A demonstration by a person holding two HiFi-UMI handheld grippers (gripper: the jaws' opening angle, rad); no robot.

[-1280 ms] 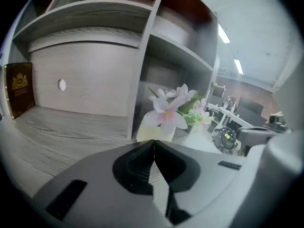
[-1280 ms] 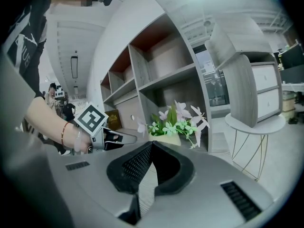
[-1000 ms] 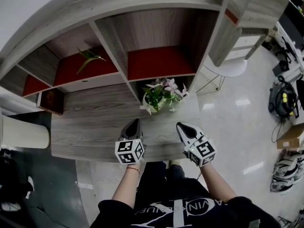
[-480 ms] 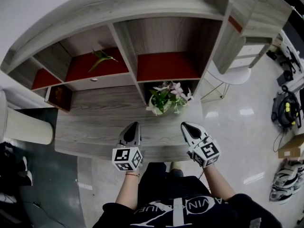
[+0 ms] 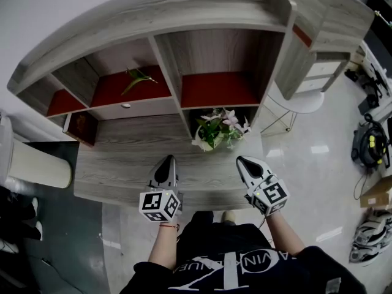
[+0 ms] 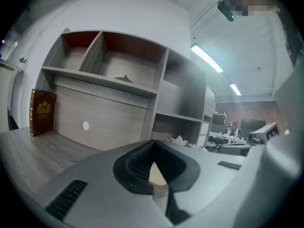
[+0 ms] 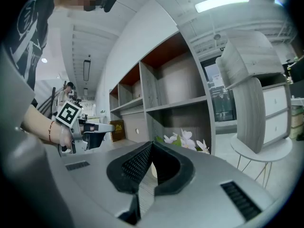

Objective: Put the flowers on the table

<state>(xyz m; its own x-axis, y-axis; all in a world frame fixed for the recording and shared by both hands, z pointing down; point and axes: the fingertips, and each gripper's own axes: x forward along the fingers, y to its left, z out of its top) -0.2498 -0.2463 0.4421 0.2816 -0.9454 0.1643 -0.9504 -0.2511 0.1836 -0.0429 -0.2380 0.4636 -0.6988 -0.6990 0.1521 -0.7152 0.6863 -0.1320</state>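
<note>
Head view: flowers (image 5: 220, 129) sit on the tabletop (image 5: 122, 164).
Left tool (image 5: 167, 160): closed tight, holding nothing.
Right tool (image 5: 242, 162): closed, holding nothing.

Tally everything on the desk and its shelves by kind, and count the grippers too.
flowers: 1
book: 1
green sprig: 1
grippers: 2, the left gripper and the right gripper, both with jaws shut on nothing
Total: 5
</note>
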